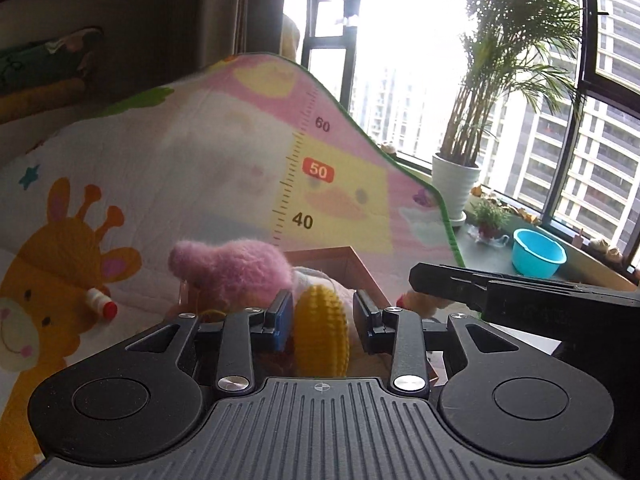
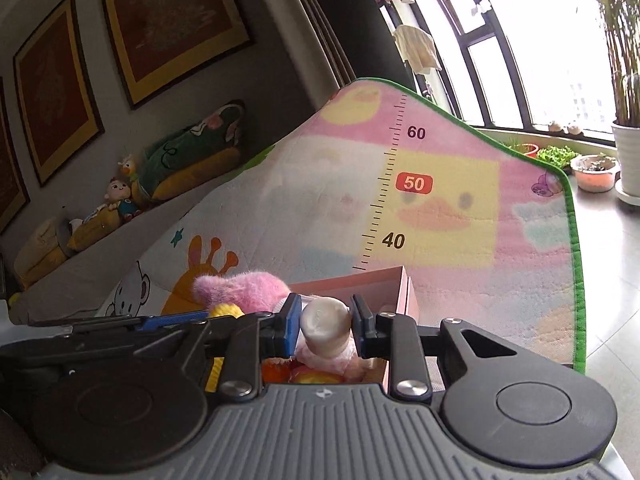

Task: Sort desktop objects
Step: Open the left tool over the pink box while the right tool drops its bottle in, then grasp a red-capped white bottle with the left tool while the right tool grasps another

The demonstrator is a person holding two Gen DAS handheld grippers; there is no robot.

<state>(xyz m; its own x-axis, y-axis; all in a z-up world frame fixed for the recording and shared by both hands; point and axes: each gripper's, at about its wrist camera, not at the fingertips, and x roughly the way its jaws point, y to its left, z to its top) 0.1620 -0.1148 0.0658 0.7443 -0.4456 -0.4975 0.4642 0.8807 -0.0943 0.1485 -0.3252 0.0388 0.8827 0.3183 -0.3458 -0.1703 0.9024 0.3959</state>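
My left gripper is over a brown open box, with a yellow ridged toy between its fingers; the left pad touches it, a gap shows at the right pad. A pink plush toy lies in the box behind it. My right gripper has a cream rounded toy between its pads, over the same box, which looks pink here. The pink plush and the yellow toy show to its left. The right gripper body shows in the left wrist view.
A small white and red bottle lies on the cartoon play mat left of the box. A blue bowl and a potted palm stand on the window ledge. Plush toys sit on a wall shelf.
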